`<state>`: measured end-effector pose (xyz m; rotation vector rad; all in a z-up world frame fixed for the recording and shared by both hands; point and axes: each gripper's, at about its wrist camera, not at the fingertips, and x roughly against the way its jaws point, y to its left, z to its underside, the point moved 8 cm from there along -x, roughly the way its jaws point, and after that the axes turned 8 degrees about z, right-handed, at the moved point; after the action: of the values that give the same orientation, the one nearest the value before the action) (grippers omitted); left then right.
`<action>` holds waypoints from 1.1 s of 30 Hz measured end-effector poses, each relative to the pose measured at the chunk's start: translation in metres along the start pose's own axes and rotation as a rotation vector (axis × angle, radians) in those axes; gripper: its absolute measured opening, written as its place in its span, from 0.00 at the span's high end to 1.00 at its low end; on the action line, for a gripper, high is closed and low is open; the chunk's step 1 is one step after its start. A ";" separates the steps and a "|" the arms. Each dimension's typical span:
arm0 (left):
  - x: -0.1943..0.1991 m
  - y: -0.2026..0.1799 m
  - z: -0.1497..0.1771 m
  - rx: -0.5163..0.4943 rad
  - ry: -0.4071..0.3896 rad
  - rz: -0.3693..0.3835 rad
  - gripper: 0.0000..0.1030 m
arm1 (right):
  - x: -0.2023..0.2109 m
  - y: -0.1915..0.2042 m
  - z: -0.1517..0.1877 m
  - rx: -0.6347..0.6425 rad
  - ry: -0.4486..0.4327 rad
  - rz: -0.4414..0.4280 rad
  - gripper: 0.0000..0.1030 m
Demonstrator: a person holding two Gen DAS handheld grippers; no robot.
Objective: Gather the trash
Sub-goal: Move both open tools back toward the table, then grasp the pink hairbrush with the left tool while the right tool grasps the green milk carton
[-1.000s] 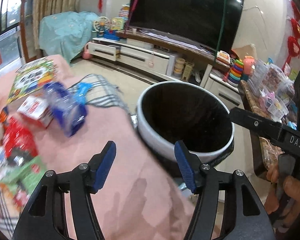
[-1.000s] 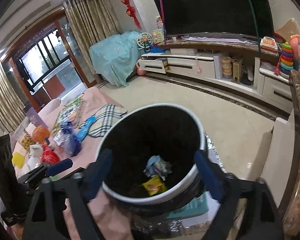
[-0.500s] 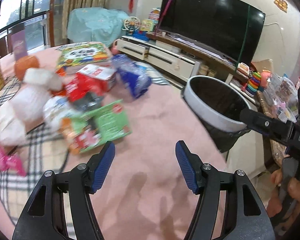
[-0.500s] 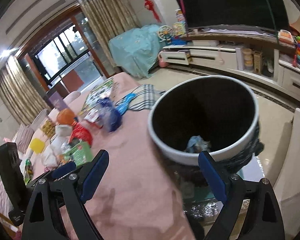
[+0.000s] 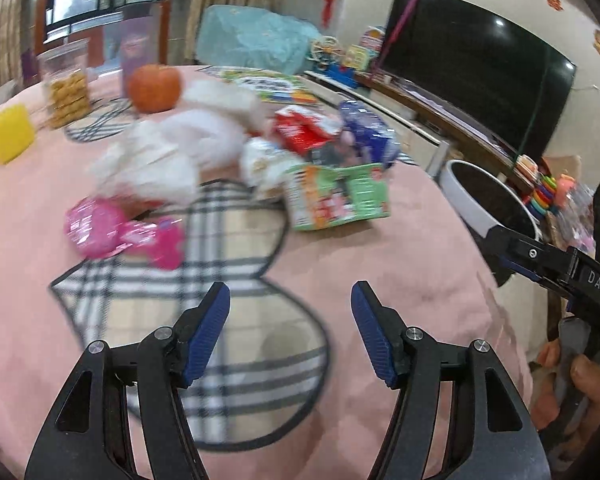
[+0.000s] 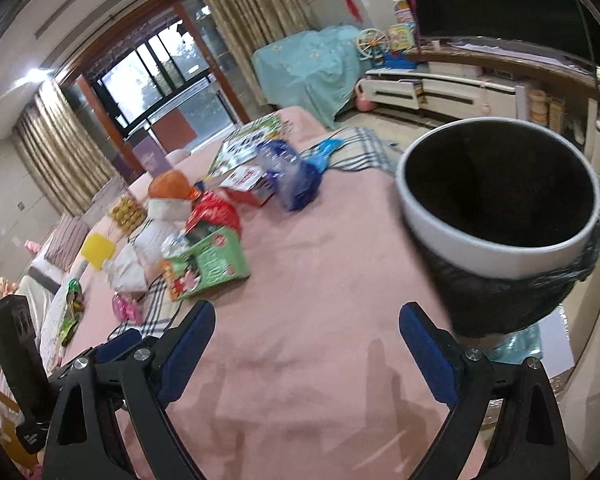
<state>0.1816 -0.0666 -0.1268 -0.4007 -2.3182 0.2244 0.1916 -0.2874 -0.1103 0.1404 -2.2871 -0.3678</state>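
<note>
Both grippers have swung away from the bin [image 6: 500,216] toward the clutter on the pink tablecloth [image 5: 400,272], which suggests a drop is done and a new piece of trash is being sought. The left gripper [image 5: 290,334] hangs empty with its jaws moderately apart over the checked mat [image 5: 228,248], having just been opening a little. The right gripper [image 6: 306,354] is empty and spread wide. The nearest trash is the green packet [image 5: 340,196] and the pink wrapper [image 5: 100,230], lying apart on the cloth. Bare cloth gives free room ahead; the bin stands at the table's right edge.
</note>
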 end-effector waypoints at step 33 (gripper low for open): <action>-0.017 0.125 -0.033 0.370 0.031 -0.069 0.16 | -0.070 0.103 -0.003 0.276 0.079 -0.076 0.05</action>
<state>0.2436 0.0454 -0.1496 -0.1363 -2.1940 0.5968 0.2431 -0.1746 -0.1259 0.3758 -2.2485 -0.0809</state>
